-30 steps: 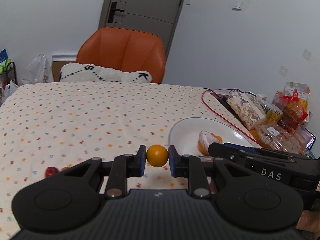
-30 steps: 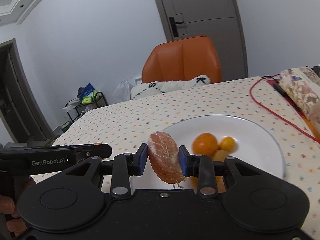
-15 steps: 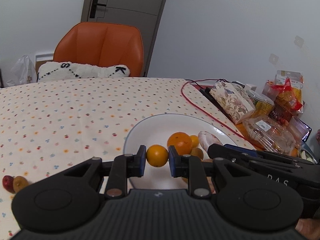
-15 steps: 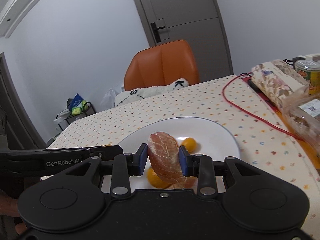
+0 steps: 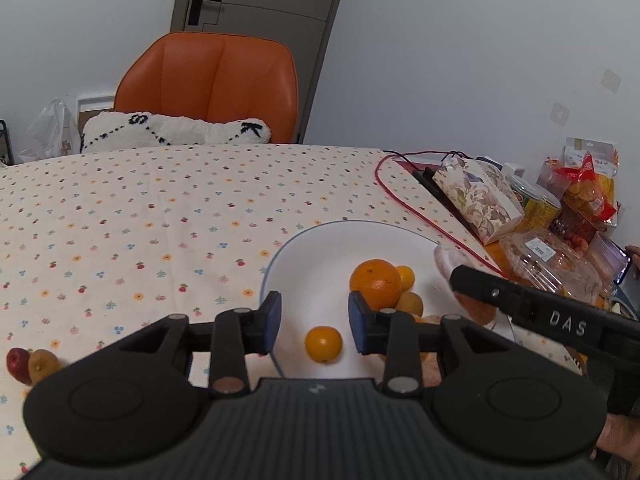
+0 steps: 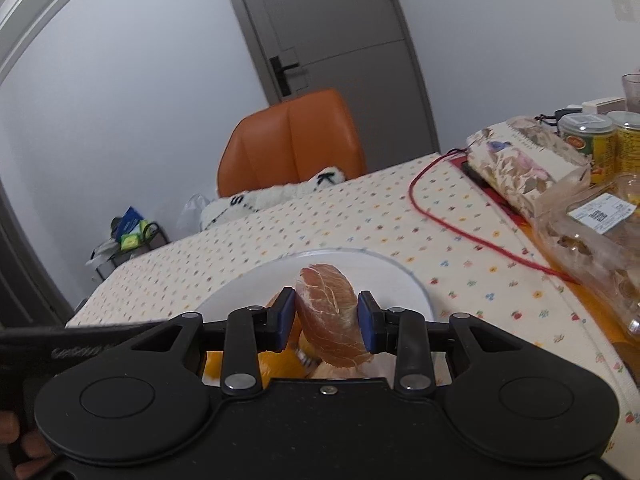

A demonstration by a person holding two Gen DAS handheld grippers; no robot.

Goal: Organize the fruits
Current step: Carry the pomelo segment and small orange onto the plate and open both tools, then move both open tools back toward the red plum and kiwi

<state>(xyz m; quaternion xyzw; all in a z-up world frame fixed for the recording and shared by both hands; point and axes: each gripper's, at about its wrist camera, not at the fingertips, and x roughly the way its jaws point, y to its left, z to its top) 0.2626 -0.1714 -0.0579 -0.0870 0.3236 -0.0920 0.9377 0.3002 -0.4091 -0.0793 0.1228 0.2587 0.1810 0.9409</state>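
The step in hand looks like loading the plate (image 5: 280, 258). The left gripper (image 5: 314, 322) is spread, a small orange (image 5: 323, 344) lying loose between its jaws on the plate's near edge. The right gripper (image 6: 326, 322) pinches a peeled, pink, veined segment (image 6: 330, 312) above the plate, beside a big orange (image 5: 375, 283). Next move, likely: lower the segment onto bare plate and release gently.
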